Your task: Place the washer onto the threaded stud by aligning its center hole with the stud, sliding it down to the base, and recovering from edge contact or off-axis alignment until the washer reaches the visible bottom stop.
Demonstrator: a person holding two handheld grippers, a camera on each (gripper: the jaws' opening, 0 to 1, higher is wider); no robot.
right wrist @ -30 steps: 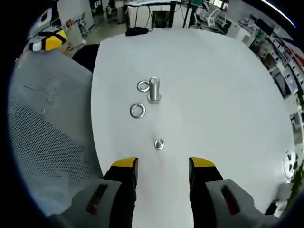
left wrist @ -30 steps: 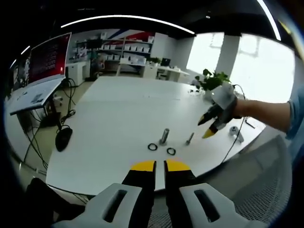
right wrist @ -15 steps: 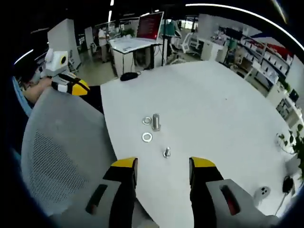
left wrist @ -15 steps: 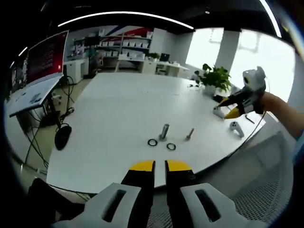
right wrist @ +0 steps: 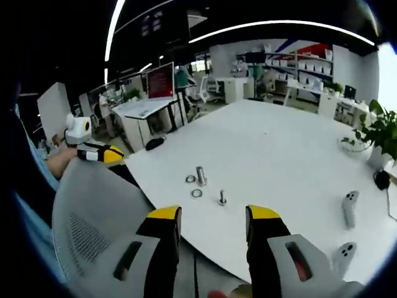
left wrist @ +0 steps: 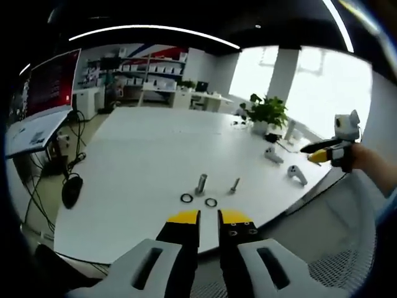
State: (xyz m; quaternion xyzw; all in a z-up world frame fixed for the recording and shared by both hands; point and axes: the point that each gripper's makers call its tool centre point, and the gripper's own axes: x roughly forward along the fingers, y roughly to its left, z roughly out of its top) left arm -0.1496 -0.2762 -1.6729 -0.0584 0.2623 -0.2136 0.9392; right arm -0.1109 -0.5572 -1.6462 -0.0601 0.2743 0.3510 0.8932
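A threaded stud (left wrist: 201, 184) stands upright on the white table (left wrist: 149, 155). Two washers (left wrist: 187, 198) (left wrist: 211, 202) lie flat beside its base, and a small bolt (left wrist: 235, 185) stands to its right. My left gripper (left wrist: 209, 218) is shut with nothing in it, held back off the table's near edge. My right gripper (left wrist: 327, 149) hangs far right, off the table. In the right gripper view, the right gripper (right wrist: 214, 214) is open and empty, well short of the stud (right wrist: 200, 176), washers (right wrist: 190, 179) (right wrist: 196, 193) and bolt (right wrist: 222, 198). The left gripper (right wrist: 96, 153) is at the left.
Two white controllers (left wrist: 273, 155) (left wrist: 296, 175) and a potted plant (left wrist: 267, 115) sit at the table's far right. A grey mesh chair back (right wrist: 93, 211) stands between me and the table edge. A desk with a monitor (left wrist: 43, 81) is at the left.
Both grippers have drawn back and up from the table, so the stud and washers look smaller. The right gripper moved off the table to the right. Jaw states are unchanged.
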